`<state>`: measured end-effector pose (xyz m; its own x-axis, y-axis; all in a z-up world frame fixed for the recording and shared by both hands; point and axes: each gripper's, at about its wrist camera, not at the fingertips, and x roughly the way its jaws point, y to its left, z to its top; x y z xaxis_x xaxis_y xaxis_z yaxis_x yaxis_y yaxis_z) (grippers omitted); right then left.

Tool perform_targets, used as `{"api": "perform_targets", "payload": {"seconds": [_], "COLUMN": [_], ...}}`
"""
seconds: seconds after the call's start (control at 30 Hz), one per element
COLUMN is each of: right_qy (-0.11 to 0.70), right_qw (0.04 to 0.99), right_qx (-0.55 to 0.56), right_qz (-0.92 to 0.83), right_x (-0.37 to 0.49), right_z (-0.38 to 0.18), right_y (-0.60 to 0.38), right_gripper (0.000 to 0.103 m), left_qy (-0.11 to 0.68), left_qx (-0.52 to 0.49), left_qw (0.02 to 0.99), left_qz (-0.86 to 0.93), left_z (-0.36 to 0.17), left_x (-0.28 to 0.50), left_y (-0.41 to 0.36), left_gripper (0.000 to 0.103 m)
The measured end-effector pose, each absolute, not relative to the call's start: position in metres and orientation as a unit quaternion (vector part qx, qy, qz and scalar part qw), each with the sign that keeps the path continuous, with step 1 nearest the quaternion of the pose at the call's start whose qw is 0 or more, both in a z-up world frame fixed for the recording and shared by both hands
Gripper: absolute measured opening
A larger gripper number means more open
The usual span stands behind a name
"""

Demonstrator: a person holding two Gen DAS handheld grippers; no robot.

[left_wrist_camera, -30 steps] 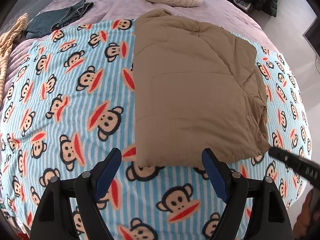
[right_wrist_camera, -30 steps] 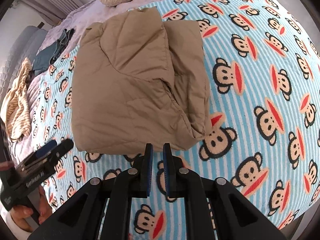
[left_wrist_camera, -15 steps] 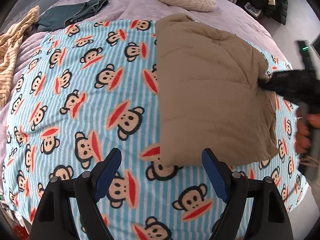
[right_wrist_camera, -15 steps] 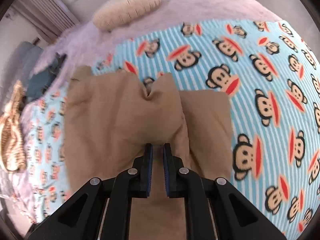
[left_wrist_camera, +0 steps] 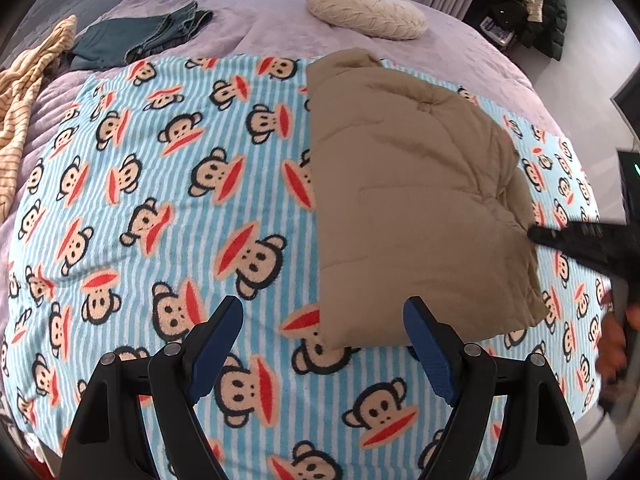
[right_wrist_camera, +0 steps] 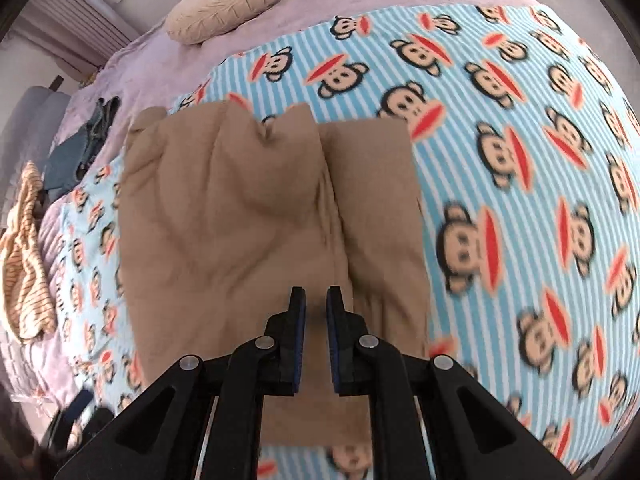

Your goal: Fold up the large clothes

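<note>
A tan padded garment (left_wrist_camera: pixel 416 200) lies folded into a thick rectangle on the monkey-print blanket (left_wrist_camera: pixel 180 208). My left gripper (left_wrist_camera: pixel 324 344) is open and empty, hovering just short of the garment's near left corner. My right gripper (right_wrist_camera: pixel 316 312) is shut with nothing between its pads, low over the garment (right_wrist_camera: pixel 240 240) beside the seam between its two folded layers. In the left wrist view the right gripper (left_wrist_camera: pixel 536 234) reaches in from the right and its tip meets the garment's right edge.
A cream round cushion (left_wrist_camera: pixel 364 8) lies on the purple bedspread (left_wrist_camera: pixel 260 28) behind. Dark jeans (left_wrist_camera: pixel 140 38) and a striped yellow cloth (left_wrist_camera: pixel 24 92) lie at the far left. Dark coats (left_wrist_camera: pixel 528 4) hang beyond the bed's right side.
My right gripper has swung from the garment's near edge to over its right side, staying shut. The left gripper has drifted left, staying open. The garment has not visibly moved.
</note>
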<state>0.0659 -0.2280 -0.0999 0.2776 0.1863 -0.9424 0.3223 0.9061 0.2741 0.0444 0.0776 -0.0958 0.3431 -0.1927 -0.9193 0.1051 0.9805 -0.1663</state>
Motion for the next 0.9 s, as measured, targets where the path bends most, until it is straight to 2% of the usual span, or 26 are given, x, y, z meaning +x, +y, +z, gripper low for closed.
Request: {"api": "perform_targets", "payload": {"seconds": [0.13, 0.2, 0.23, 0.27, 0.37, 0.43, 0.47, 0.5, 0.8, 0.9], "right_qy": [0.603, 0.604, 0.602, 0.599, 0.589, 0.585, 0.582, 0.58, 0.565, 0.544], "right_qw": [0.767, 0.769, 0.771, 0.774, 0.783, 0.789, 0.792, 0.795, 0.81, 0.829], "right_qx": [0.212, 0.206, 0.201, 0.199, 0.194, 0.182, 0.177, 0.173, 0.157, 0.128], "right_qz": [-0.048, -0.051, -0.052, -0.053, -0.05, -0.048, -0.045, -0.04, -0.022, -0.032], "right_x": [0.032, 0.018, 0.012, 0.006, -0.005, -0.009, -0.011, -0.013, -0.029, -0.037], "right_z": [-0.091, -0.086, -0.082, -0.078, -0.065, -0.057, -0.053, -0.049, -0.026, -0.01], "right_y": [-0.218, -0.213, -0.21, -0.208, -0.204, -0.201, -0.2, -0.2, -0.204, -0.203], "right_gripper": [0.027, 0.038, 0.051, 0.058, 0.06, 0.068, 0.071, 0.072, 0.079, 0.085], "left_qy": [0.563, 0.558, 0.556, 0.554, 0.554, 0.552, 0.55, 0.548, 0.521, 0.507], "left_qx": [-0.028, -0.024, -0.023, -0.021, -0.025, -0.028, -0.026, -0.025, -0.024, -0.02], "left_qw": [0.82, 0.824, 0.825, 0.827, 0.827, 0.828, 0.83, 0.831, 0.851, 0.859], "left_qz": [-0.099, -0.098, -0.097, -0.095, -0.094, -0.096, -0.096, -0.094, -0.068, -0.062], "left_z": [-0.087, -0.082, -0.079, -0.076, -0.07, -0.067, -0.064, -0.063, -0.034, -0.021], "left_x": [0.041, 0.039, 0.037, 0.036, 0.03, 0.026, 0.023, 0.021, -0.006, -0.017], "left_y": [0.074, 0.073, 0.073, 0.072, 0.071, 0.07, 0.068, 0.067, 0.052, 0.048], "left_gripper": [0.083, 0.083, 0.083, 0.083, 0.083, 0.083, 0.088, 0.103, 0.103, 0.103]}}
